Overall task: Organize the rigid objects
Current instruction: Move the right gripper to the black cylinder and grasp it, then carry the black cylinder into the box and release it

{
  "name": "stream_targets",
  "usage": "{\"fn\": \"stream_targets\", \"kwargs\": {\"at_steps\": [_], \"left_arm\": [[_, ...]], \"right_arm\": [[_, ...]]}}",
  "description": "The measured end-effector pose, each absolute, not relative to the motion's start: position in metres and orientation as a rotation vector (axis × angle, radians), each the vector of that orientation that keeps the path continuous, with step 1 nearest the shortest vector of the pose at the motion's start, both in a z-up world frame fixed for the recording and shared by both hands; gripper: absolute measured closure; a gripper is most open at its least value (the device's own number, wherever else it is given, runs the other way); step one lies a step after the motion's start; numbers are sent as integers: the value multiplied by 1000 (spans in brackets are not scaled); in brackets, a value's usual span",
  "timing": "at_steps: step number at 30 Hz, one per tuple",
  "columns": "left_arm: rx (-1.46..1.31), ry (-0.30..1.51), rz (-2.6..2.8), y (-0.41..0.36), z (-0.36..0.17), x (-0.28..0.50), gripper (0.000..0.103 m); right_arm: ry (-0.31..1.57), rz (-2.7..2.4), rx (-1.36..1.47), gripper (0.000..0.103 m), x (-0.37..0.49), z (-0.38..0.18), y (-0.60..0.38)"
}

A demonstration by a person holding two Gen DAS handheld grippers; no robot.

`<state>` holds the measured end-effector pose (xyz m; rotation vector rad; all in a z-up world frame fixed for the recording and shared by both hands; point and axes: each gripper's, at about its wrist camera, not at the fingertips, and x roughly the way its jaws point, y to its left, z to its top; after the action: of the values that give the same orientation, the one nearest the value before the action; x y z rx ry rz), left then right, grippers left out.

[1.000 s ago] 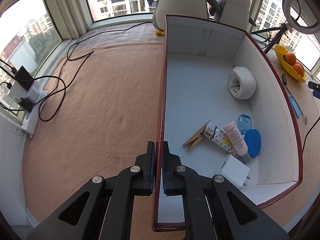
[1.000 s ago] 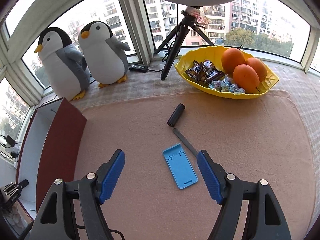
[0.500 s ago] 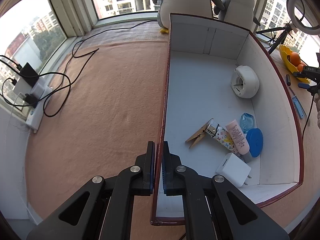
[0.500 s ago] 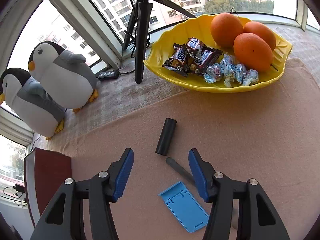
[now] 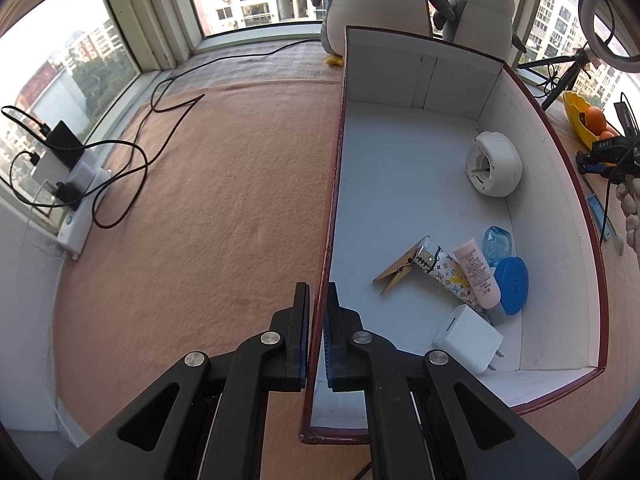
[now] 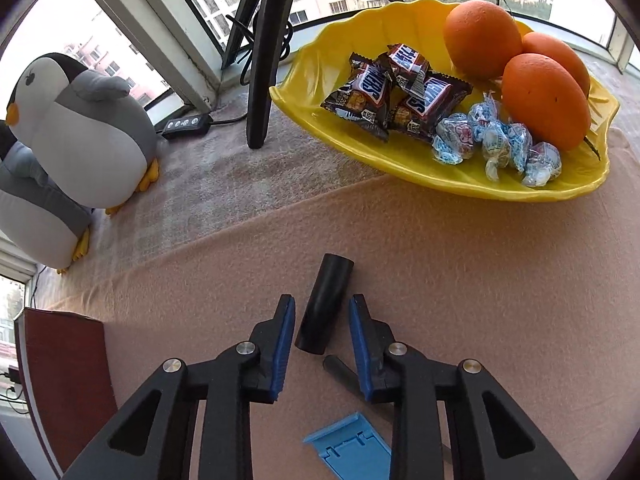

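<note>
R jaws, now lower over peach cloth [image 6: 480, 280], closing round black tube [image 6: 325, 304]; L jaws clamp box wall [image 5: 326, 240].

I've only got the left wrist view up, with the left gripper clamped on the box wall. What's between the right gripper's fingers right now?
Observer: A black cylinder, lying on the tan cloth. The right gripper has its jaws closing around it.
Operator: Gripped yet?
Observer: Not yet, a sliver of cloth shows on both sides of the cylinder.
Operator: Anything else loose nearby?
Observer: A blue stand lies flat nearer the camera, beside a thin grey stick.
</note>
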<state>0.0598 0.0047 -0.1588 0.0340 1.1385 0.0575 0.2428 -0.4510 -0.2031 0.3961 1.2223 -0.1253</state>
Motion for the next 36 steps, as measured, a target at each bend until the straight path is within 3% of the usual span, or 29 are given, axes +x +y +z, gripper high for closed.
{"fn": "stream_targets", "kwargs": {"at_steps": [4, 18, 36], "left_arm": [[31, 1139, 56, 6, -159, 60, 98], [9, 1143, 34, 9, -164, 62, 98], [-15, 1127, -28, 13, -163, 61, 98]], "right_arm": [[1226, -123, 350, 88, 243, -203, -449], [1116, -33, 292, 88, 201, -157, -426], [957, 383, 88, 88, 101, -60, -251]]}}
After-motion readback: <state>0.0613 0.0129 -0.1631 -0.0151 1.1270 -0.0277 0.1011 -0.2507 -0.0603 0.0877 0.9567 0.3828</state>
